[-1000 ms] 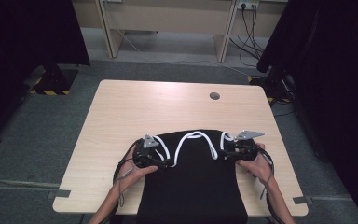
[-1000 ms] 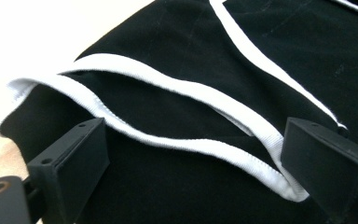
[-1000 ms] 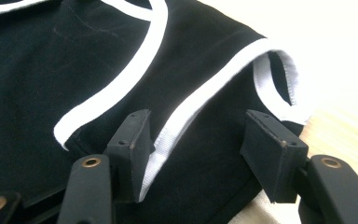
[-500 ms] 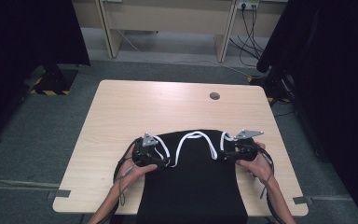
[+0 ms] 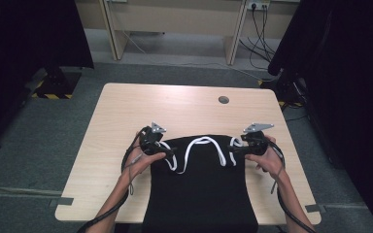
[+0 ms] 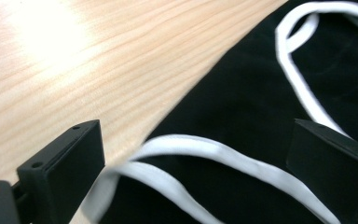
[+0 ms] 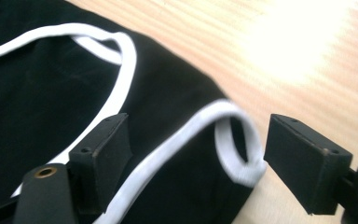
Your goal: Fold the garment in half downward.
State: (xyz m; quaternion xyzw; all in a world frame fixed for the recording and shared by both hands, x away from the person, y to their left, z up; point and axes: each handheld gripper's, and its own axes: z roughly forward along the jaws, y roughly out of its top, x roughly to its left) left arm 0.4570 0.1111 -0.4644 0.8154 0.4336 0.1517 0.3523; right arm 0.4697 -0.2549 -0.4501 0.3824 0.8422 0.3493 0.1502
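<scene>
Pale wood table [image 5: 126, 111], dark floor around. Black garment [image 5: 201, 194] with white trim [image 6: 223, 156] lies flat between both tongs, hanging over near edge. Left tongs [image 5: 167, 151] spread, trim strap between jaws, nothing pinched. Right tongs [image 5: 235, 149] have just been opening; jaws spread, trim loop [image 7: 235, 144] between them, unpinched. Judgement: lift both clear evenly, avoid snagging straps so garment stays smooth.
</scene>
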